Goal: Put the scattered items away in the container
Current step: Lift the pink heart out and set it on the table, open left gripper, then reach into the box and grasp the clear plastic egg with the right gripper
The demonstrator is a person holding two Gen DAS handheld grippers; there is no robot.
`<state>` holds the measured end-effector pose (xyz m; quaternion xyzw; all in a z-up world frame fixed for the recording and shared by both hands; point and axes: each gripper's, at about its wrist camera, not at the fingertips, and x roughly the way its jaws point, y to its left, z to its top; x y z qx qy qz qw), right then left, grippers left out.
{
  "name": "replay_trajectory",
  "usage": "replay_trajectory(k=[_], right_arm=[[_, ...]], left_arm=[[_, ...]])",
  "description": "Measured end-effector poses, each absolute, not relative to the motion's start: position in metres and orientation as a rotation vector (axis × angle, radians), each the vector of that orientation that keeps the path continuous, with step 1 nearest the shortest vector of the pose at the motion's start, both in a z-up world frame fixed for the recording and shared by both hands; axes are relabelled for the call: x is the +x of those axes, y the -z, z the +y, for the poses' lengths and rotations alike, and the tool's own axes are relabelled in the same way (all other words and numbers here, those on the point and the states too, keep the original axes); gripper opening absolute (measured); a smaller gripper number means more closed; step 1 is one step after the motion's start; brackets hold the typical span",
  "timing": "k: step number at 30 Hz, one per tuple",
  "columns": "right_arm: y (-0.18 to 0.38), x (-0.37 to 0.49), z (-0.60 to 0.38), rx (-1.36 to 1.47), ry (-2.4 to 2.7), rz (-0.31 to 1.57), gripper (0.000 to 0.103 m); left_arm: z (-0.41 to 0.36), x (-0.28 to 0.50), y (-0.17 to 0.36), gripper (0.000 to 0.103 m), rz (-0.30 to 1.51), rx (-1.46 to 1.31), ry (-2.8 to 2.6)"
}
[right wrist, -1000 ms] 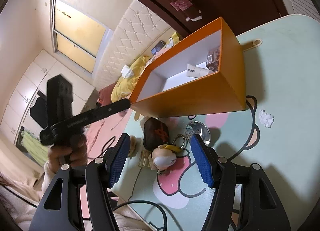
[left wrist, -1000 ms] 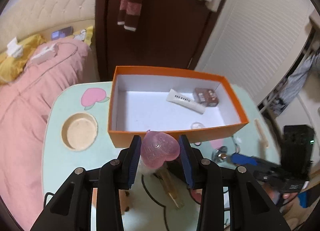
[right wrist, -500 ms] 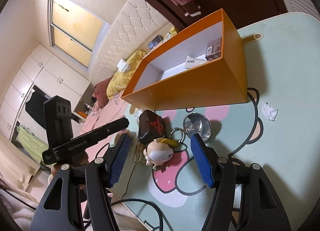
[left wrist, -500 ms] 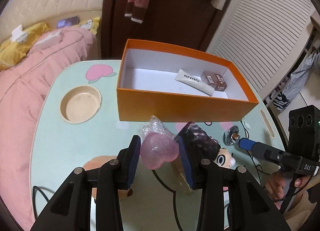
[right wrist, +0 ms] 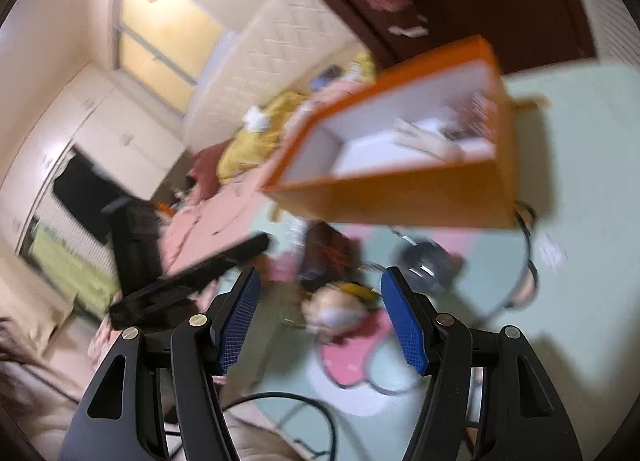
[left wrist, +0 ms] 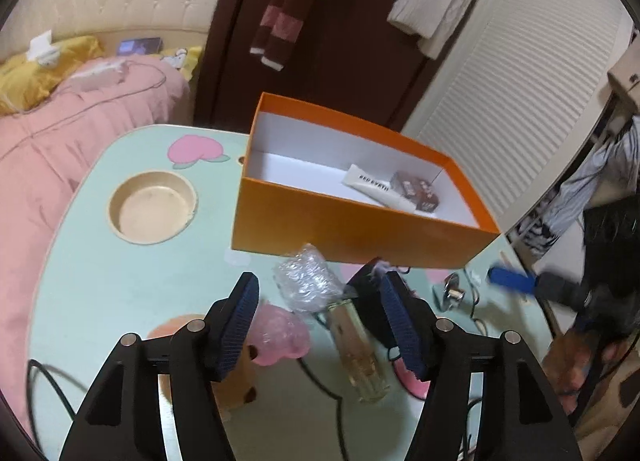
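The orange box [left wrist: 352,229] stands on the mint table [left wrist: 100,281] with a white tube [left wrist: 374,189] and a brown packet [left wrist: 416,191] inside. My left gripper [left wrist: 318,285] hovers in front of the box, its jaws opening with nothing pressed between them. The pink heart [left wrist: 282,335] lies on the table just under the left finger. Crumpled clear wrap [left wrist: 306,281], a glass bottle [left wrist: 360,349] and a dark pouch [left wrist: 366,301] lie below the jaws. My right gripper [right wrist: 318,301] is open above a small figurine [right wrist: 336,305]; its view is blurred.
A round cup recess [left wrist: 152,207] sits in the table at the left. The pink quilt [left wrist: 60,133] of a bed borders the table's left side. A metal round object [right wrist: 424,261] lies beside the dark pouch [right wrist: 326,257]. A black cable crosses the table's near edge.
My left gripper pulled back and down from the box, and its jaws opened; the pink heart left them and now lies on the table. The right gripper rolled and its view blurred.
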<state>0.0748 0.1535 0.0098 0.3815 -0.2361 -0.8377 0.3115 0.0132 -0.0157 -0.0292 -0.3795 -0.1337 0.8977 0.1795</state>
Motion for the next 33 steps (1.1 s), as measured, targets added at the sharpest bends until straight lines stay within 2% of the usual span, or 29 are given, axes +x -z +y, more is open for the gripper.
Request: replay_trajectory(k=[3,7,9,12,14,18,23,29,31,33], right_arm=[[-0.047,0.049,0.142,1.084,2.291,-0.408,0.064],[-0.066,-0.019,0.131,1.440,2.290,-0.225,0.064],[-0.059,-0.053,0.128,1.640,2.184,-0.248,0.063],[-0.032,-0.095,0.119,1.921,1.944,-0.347,0.050],[-0.011,-0.112,0.111,2.085,1.870,-0.314,0.040],[0.017,-0.118,0.096,2.274,1.777,-0.236,0.040],[0.027,-0.119,0.084,2.361,1.768,-0.146,0.040],[0.023,-0.111,0.069,2.309,1.841,0.018,0.038],[0.022,-0.111,0.072,2.285,1.850,-0.019,0.037],[0.018,-0.113,0.080,2.249,1.862,-0.107,0.031]], left_arm=[[-0.015,0.015,0.031,0.068,-0.385,-1.022,-2.553],[-0.016,0.022,0.039,0.068,-0.403,-0.962,-2.568],[-0.020,0.022,0.043,0.068,-0.438,-0.957,-2.557],[-0.029,0.022,0.047,0.068,-0.511,-0.949,-2.530],[-0.032,0.022,0.048,0.068,-0.543,-0.940,-2.523],[-0.035,0.021,0.049,0.068,-0.567,-0.937,-2.511],[-0.036,0.021,0.050,0.068,-0.586,-0.935,-2.498],[-0.038,0.022,0.052,0.068,-0.613,-0.933,-2.486],[-0.037,0.023,0.051,0.068,-0.612,-0.933,-2.486],[-0.040,0.024,0.052,0.068,-0.608,-0.933,-2.482]])
